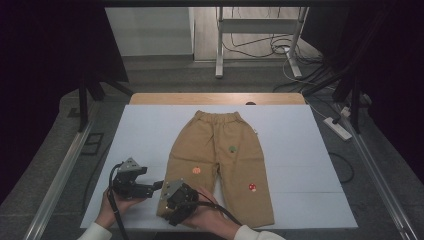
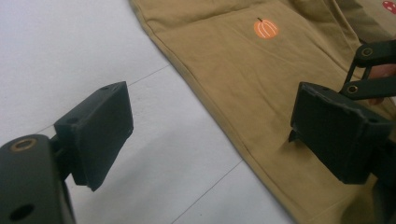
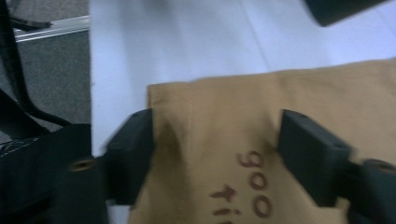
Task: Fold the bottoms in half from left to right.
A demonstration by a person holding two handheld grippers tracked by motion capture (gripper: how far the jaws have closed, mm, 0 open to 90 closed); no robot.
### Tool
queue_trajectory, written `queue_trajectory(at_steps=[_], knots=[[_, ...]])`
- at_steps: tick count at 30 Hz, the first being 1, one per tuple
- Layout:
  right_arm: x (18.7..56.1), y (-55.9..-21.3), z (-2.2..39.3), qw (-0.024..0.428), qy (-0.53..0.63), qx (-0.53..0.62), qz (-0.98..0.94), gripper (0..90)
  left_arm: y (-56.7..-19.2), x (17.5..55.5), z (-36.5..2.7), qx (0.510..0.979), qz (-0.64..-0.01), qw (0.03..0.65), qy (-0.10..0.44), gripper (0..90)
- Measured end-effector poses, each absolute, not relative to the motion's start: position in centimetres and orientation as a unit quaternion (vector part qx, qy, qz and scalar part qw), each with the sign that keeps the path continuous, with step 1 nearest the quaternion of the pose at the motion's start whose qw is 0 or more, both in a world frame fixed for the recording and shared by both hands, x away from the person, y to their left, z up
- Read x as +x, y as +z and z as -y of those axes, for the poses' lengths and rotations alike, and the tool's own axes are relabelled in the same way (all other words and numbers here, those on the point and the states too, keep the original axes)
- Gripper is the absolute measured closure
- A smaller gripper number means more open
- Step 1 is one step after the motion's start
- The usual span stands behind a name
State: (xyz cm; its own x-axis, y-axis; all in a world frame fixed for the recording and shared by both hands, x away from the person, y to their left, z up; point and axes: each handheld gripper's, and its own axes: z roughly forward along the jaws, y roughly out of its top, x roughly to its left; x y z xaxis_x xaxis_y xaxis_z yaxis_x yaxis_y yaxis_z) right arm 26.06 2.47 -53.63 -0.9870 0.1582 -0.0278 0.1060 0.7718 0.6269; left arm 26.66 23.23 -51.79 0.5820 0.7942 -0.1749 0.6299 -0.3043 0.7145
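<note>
The small tan cotton trousers (image 1: 220,165) lie flat, unfolded, mid-frame on the white sheet (image 1: 300,155). My right gripper (image 3: 215,158), jaws spread, straddles the lower-left leg hem; my left gripper (image 2: 210,135) waits open beside it. Folding hasn't started.

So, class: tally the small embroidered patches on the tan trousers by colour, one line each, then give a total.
Orange pumpkin patch: 1
Green patch: 1
Red mushroom patch: 1
Total on the tan trousers: 3
</note>
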Motion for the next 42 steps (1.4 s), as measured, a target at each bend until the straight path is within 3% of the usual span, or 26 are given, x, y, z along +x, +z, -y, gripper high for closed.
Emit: queue_trajectory(at_steps=[2,3,4,5,6,7,8,22,42], knots=[[26.5,-53.4,-2.1,0.042,0.327,0.077,-0.941,42.7,-51.8,26.7,-23.2,0.8,-0.446,0.387,0.106,13.1],[26.5,-53.4,-2.1,0.042,0.327,0.077,-0.941,42.7,-51.8,26.7,-23.2,0.8,-0.446,0.387,0.106,13.1],[26.9,-53.3,-1.9,0.039,0.333,0.079,-0.939,57.2,-51.8,26.7,-23.2,0.799,-0.448,0.387,0.105,13.1],[26.9,-53.3,-1.9,0.039,0.333,0.079,-0.939,57.2,-51.8,26.7,-23.1,0.8,-0.447,0.387,0.105,13.1],[27.0,-53.2,-1.7,0.039,0.331,0.074,-0.94,64.9,-51.8,26.6,-23.1,0.8,-0.447,0.387,0.105,13.1],[27.0,-53.1,-1.6,0.039,0.327,0.065,-0.942,79.2,-51.8,26.6,-23.1,0.801,-0.446,0.385,0.105,13.1],[27.0,-53.0,-1.5,0.043,0.323,0.058,-0.944,83.3,-51.8,26.6,-23.0,0.8,-0.446,0.387,0.106,13.1],[26.9,-51.0,1.0,0.041,0.362,0.051,-0.93,86.5,-51.1,28.0,-22.7,0.798,-0.448,0.389,0.108,13.1],[26.7,-51.0,1.9,0.032,0.369,0.052,-0.927,86.5,-49.9,34.5,-19.7,0.806,-0.442,0.383,0.095,13.9]])
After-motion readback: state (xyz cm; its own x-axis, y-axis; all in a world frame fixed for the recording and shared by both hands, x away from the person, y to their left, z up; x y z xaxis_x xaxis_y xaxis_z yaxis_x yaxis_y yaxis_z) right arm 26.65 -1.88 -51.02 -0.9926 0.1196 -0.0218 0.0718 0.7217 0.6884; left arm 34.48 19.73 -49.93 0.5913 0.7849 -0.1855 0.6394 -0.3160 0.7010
